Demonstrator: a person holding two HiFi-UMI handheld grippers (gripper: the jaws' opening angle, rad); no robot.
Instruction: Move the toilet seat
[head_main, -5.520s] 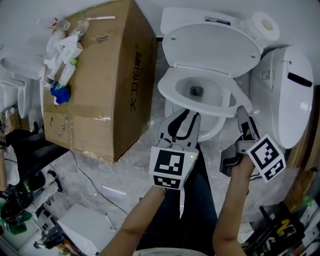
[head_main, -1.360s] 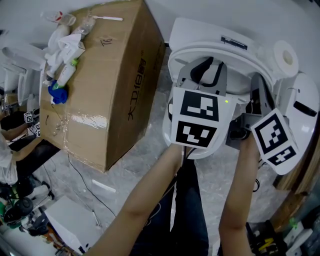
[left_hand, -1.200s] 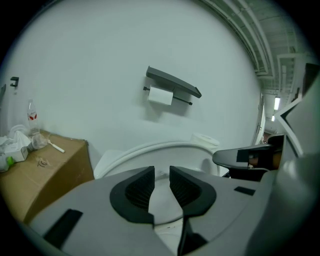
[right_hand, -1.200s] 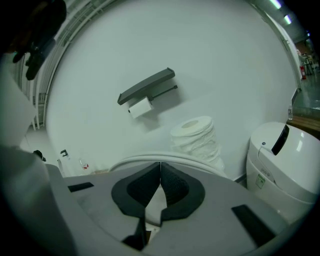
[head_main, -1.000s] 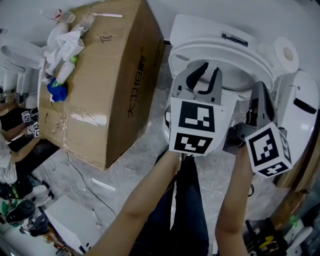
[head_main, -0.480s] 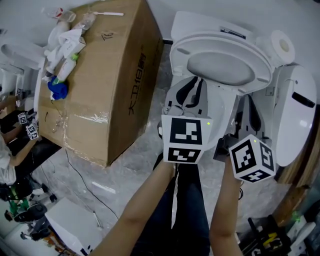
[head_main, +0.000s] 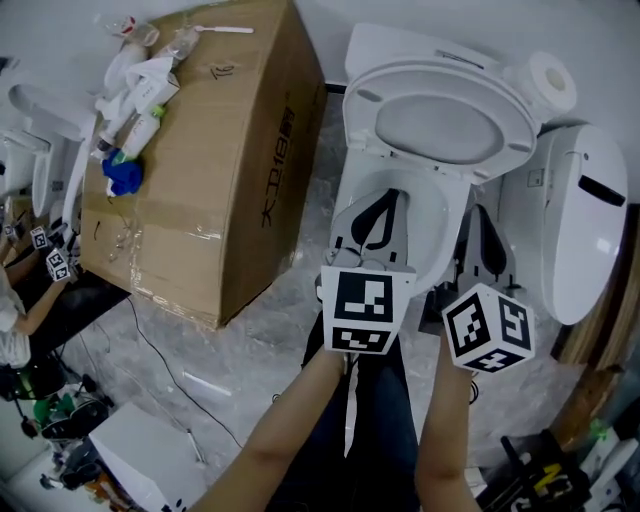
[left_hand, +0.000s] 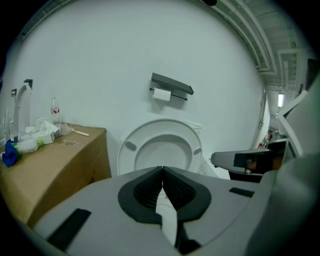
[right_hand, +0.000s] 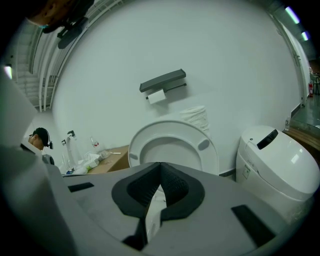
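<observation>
The white toilet seat (head_main: 440, 120) stands raised against the tank, its underside with two bumpers facing me above the open bowl (head_main: 445, 215). My left gripper (head_main: 386, 196) hovers over the bowl's front, shut with nothing between its pads. My right gripper (head_main: 486, 212) hangs just right of the bowl, also shut and empty. In the left gripper view the upright seat (left_hand: 160, 145) sits straight ahead beyond the shut left gripper (left_hand: 162, 170). The right gripper view shows the seat (right_hand: 172, 142) past the shut right gripper (right_hand: 160, 165).
A large cardboard box (head_main: 210, 170) stands left of the toilet, with bottles and tubes (head_main: 140, 95) on top. A second white toilet unit (head_main: 585, 220) is close on the right. A paper roll (head_main: 552, 75) sits on the tank; a paper holder (left_hand: 172, 85) hangs on the wall.
Both grippers have pulled back and down from the raised seat toward the bowl's front. The left jaws, open a second ago, have shut. The seat stays upright.
</observation>
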